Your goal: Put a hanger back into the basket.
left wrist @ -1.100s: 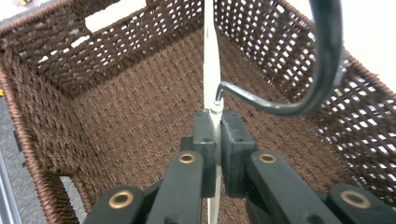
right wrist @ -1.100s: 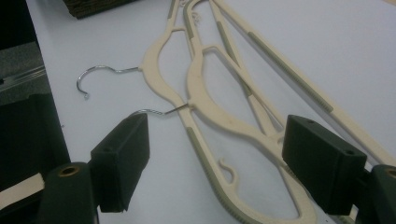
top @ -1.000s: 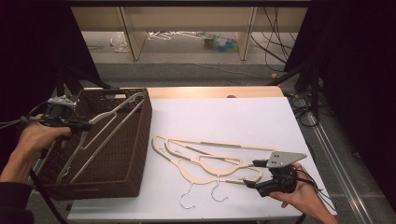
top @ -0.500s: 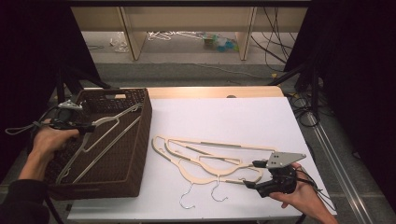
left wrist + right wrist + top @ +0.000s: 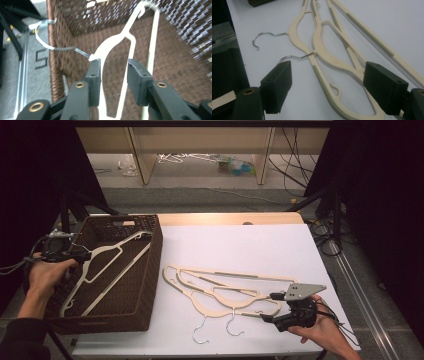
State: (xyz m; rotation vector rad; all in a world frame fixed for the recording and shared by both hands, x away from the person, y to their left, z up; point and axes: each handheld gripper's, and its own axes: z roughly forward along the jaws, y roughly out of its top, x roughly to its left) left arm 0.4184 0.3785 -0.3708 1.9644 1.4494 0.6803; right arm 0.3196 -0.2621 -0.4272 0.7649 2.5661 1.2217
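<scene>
I'm holding the left gripper [image 5: 113, 75], jaws parted around the white hanger [image 5: 117, 47] lying in the wicker basket [image 5: 150, 270] at nine o'clock; my right gripper [image 5: 329, 85] is hovering wide open over two hangers [image 5: 225, 290] on the surface [image 5: 250, 245] at five o'clock

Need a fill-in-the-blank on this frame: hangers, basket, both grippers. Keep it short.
1. The hanger near the left gripper lies in the brown wicker ____.
2. On the white table lie ____ cream hangers.
3. The right gripper has its jaws ____.
4. The table hangers' metal hooks point toward the table's ____ edge.

Missing: basket; two; open; near
</scene>
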